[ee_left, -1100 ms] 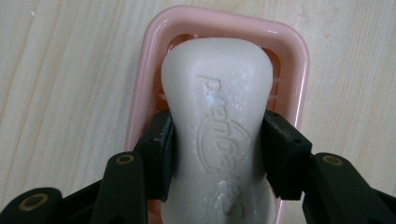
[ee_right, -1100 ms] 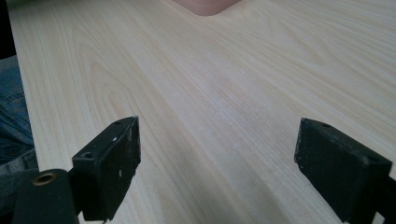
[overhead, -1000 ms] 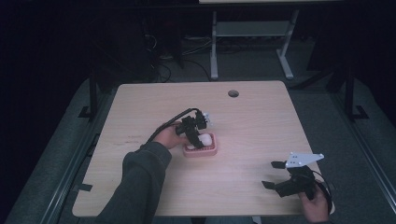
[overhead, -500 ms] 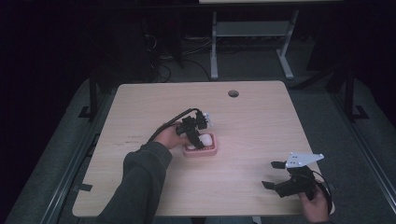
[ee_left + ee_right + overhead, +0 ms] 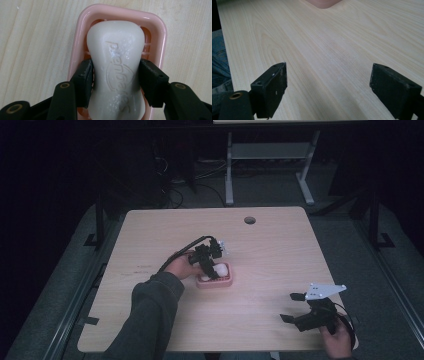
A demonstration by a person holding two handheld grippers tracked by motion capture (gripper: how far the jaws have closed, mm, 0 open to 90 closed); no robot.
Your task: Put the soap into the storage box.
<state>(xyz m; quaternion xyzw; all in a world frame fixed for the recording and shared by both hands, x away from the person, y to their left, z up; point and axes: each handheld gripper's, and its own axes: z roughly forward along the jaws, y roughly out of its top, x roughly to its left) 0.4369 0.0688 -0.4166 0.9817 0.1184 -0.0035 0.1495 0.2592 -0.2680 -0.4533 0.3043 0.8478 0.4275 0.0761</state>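
A pale wooden desk (image 5: pixel 270 245) seen from above. Near its centre sits a pink soap dish (image 5: pixel 225 281) holding a white bar of soap (image 5: pixel 117 65). The left tool (image 5: pixel 214 270) reaches down into the dish, its two black jaws pressed against the narrow waist of the bar, one on each side. The bar looks hard, light and probably slippery, so the pinched waist seems the surest place to hold. At about five o'clock, near the desk's edge, the right tool (image 5: pixel 329 92) rests with jaws spread wide and nothing between them.
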